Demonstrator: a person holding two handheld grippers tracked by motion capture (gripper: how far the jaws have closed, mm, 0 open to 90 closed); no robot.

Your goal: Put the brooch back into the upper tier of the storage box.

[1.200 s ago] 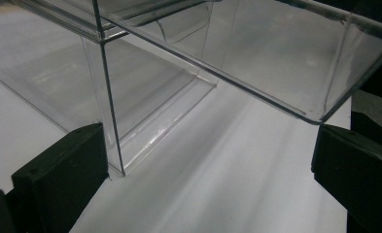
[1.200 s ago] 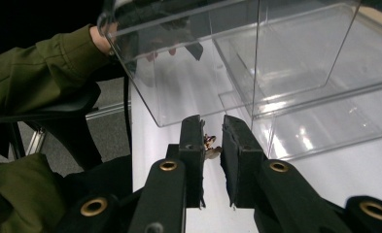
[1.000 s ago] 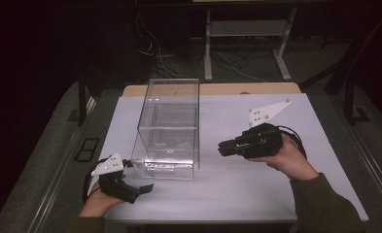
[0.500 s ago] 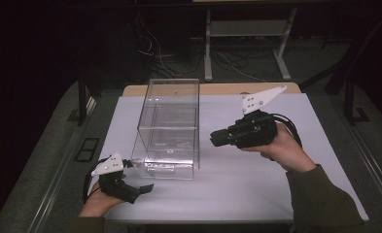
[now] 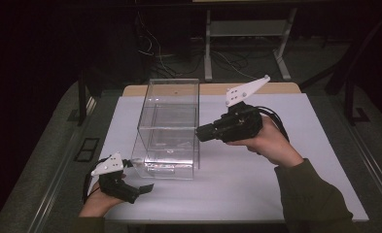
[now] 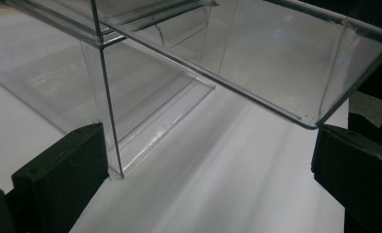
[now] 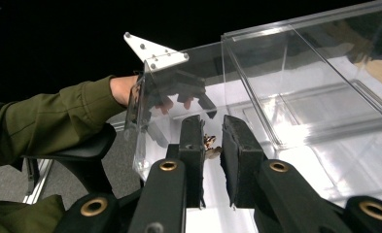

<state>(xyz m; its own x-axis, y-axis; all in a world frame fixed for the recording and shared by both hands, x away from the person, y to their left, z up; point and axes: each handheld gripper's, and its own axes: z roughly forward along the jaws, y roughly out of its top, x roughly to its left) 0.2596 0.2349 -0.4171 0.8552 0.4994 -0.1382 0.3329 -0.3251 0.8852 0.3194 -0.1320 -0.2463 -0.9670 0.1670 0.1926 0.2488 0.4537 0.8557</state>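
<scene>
A: Clear acrylic two-tier box (image 5: 169,128) stands upright on the white sheet (image 5: 237,179) covering the worktop (image 5: 208,89), left of centre, long side running away from the person.

B: Left tongs (image 5: 139,188)?

A: Low at the near left corner of the worktop, just in front of the box's near end. From the left gripper view the two black jaws stand wide apart, one at each lower corner of the frame, nothing pinched. The box's near bottom corner sits just beside the left-hand jaw; whether it touches, I cannot tell.

B: And the right tongs (image 5: 199,134)?

A: Held up off the sheet in the right hand (image 5: 269,143), pointing left at the box's right wall, about mid-height. Tip is at the wall; contact unclear. In the right gripper view (image 7: 212,145) the jaws are drawn in narrow, only a slim gap, with a small brownish bit between them, too small to name.

B: Anything else?

A: Through the clear wall, that same view shows the left hand (image 7: 125,90) and an olive sleeve (image 7: 47,121).
</scene>
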